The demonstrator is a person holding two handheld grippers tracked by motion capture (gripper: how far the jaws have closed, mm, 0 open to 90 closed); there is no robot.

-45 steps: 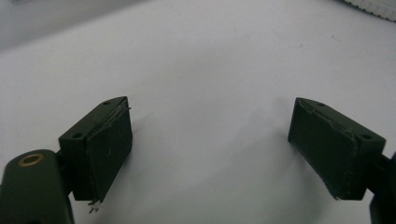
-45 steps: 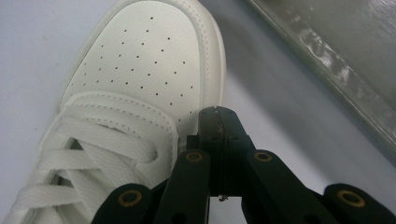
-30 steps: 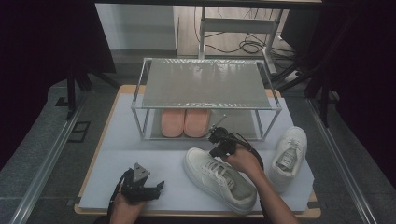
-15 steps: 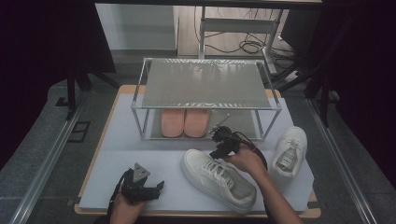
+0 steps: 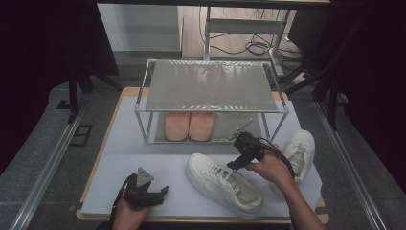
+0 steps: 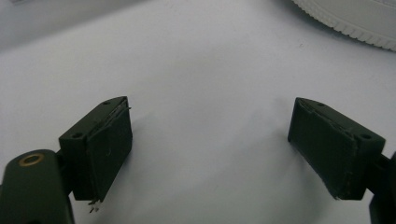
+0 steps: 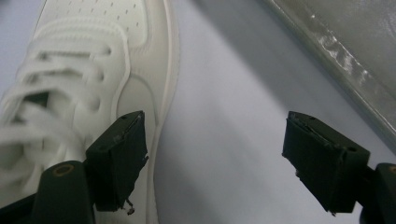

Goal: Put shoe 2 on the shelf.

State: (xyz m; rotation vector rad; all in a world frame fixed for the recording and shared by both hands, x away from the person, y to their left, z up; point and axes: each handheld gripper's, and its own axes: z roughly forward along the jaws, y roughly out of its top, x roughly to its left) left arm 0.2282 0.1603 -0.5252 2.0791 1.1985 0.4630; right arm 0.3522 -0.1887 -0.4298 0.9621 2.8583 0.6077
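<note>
**White sneaker lies diagonal on the table, both tools released**

High view: white sneaker lies on the pale table, long axis diagonal, toe toward the rack, heel toward the near right edge. Right tool hangs just over its laced upper, beside the rack's front edge. A second white sneaker lies to the right, toe pointing away, partly behind the right hand. Metal rack stands at the back; a pink pair sits on its lower shelf. Left tool rests near the front edge, well apart from the shoes.

Left gripper view: left tool's jaws stand wide over bare table, nothing between them. A ribbed white sole edge shows at the top right corner.

Right gripper view: close detail the high view lacks — laces, perforated toe and stitching of the sneaker at left, the rack's metal rail at right. Right tool's jaws have just been opening and stand wide, bare table between them. No readable writing on the shoe.
</note>
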